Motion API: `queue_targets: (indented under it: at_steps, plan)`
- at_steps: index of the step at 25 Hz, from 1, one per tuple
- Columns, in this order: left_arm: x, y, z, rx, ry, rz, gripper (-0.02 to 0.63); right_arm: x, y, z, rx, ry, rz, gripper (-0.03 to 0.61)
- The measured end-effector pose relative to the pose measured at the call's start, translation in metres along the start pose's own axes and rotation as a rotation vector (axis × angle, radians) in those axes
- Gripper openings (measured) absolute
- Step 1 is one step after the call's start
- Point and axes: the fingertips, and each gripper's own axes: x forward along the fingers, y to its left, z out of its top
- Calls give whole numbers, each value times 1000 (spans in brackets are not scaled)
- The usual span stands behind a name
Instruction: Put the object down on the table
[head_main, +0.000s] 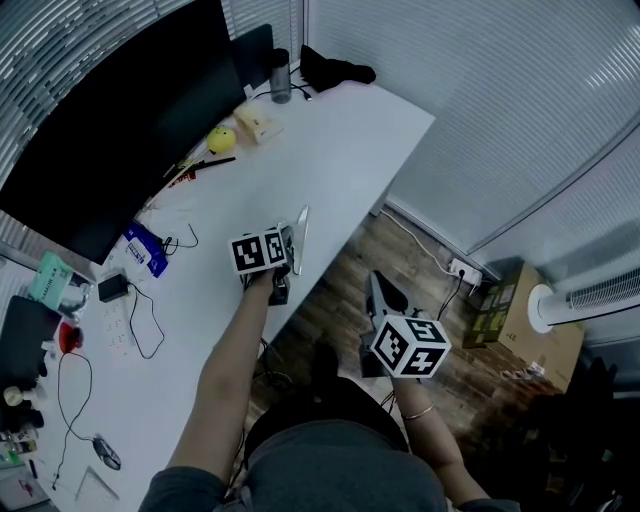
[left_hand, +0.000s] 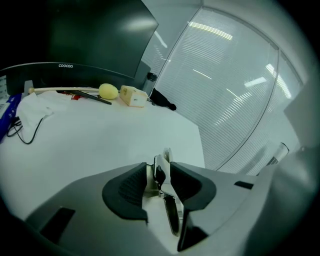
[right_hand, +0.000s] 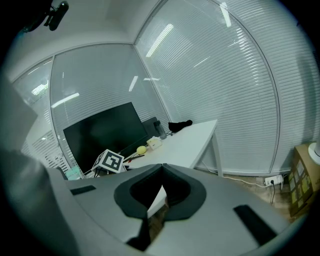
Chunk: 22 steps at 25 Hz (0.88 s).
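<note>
Looking down in the head view, the left gripper (head_main: 289, 252) is over the near edge of the white table (head_main: 350, 130), with a thin metal piece (head_main: 299, 230) at its tip. The right gripper (head_main: 379, 288) hangs beside the table, above the wooden floor (head_main: 420, 260). The left gripper view shows its fingers apart. The metal piece (left_hand: 171, 215) stands in the gap between them, with free space at one side; whether it rests on the table I cannot tell. In the right gripper view the fingertips touch each other, and the table (right_hand: 195, 140) lies well ahead.
</note>
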Motion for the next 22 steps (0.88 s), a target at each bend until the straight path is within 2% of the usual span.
queue_targets:
  at_steps: [9,14,22]
  plan:
    - [-24,14,0,-38,-72,13,138,1,6,-3,-10,6,18,5]
    - [-45,23,0,-20,-110,31,132,2,13,-2,-16,6,30,5]
    - [-81,27,0,49,-165,47,87,2,24,-6,-30,10,49,5]
